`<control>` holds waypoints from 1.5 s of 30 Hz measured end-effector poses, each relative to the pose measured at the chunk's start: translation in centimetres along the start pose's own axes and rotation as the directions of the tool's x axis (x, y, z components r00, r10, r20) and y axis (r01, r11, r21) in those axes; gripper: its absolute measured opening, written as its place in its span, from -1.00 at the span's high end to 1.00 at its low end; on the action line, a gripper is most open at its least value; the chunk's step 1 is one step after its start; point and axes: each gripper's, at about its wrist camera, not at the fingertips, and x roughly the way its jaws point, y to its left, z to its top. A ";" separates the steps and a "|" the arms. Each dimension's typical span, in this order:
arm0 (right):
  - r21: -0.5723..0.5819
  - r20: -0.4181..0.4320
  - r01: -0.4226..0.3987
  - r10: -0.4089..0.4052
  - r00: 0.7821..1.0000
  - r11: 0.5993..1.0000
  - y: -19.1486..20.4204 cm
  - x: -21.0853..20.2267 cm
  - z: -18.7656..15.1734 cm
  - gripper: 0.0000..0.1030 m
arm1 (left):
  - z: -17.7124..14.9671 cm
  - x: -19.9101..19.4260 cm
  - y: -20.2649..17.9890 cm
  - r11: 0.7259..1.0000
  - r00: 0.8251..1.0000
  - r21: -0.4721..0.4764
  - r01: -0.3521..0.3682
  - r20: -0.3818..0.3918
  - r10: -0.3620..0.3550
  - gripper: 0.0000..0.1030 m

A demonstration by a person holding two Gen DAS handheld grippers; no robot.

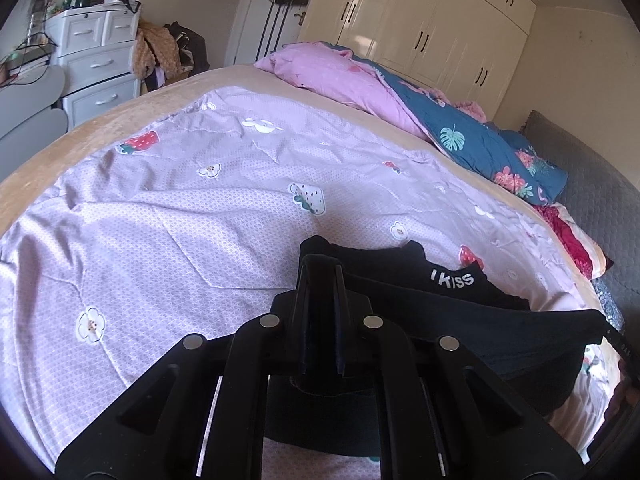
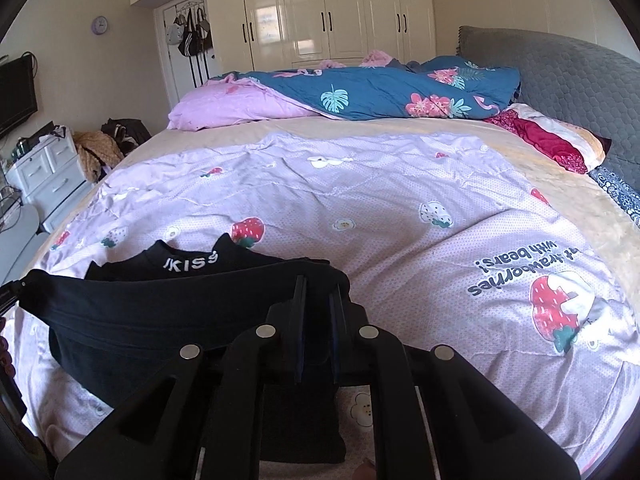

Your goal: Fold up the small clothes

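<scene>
A small black garment [image 1: 500, 336] with white "KISS" lettering [image 1: 452, 280] at its collar lies on the lilac strawberry quilt [image 1: 180, 208]. Its near edge is lifted and stretched taut between both grippers, above the collar part. My left gripper [image 1: 322, 270] is shut on the left corner of that edge. In the right wrist view my right gripper [image 2: 318, 284] is shut on the other corner of the black garment [image 2: 140, 320]. The lettering [image 2: 192, 261] shows just beyond the raised edge. The cloth under both grippers hangs down and hides the quilt there.
A bunched pink and blue floral duvet [image 2: 360, 92] lies along the bed's far side, with a red pillow [image 2: 548, 140] by the grey headboard [image 2: 580, 76]. White drawers [image 1: 96, 60] and a clothes pile [image 1: 160, 52] stand past the bed's foot. The quilt [image 2: 400, 208] spreads wide ahead.
</scene>
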 end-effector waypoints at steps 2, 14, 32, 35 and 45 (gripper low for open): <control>0.000 -0.008 0.007 -0.007 1.000 1.000 0.1 0.6 -0.3 0.85 | -0.1 0.4 0.1 1.000 1.000 0.003 -0.005 -0.002 0.005 0.86; -0.026 0.017 0.087 -0.086 0.996 0.996 0.5 1.2 -1.7 0.12 | -0.3 -1.7 0.2 0.999 0.998 0.037 -0.035 0.059 0.033 0.46; -0.259 -0.120 -0.149 0.121 0.985 0.954 8.8 0.1 -5.5 0.79 | -6.0 2.2 -5.3 0.956 0.976 0.274 0.102 -0.211 -0.043 1.00; -0.279 -0.166 -0.144 0.100 0.981 0.950 9.7 1.3 -6.2 0.79 | -6.6 2.8 -5.6 0.947 0.977 0.314 0.066 -0.214 0.002 1.00; -0.260 -0.244 -0.084 0.019 0.970 0.962 9.1 7.7 -5.9 0.84 | -5.4 5.1 -5.0 0.958 0.979 0.286 0.008 -0.196 0.050 0.99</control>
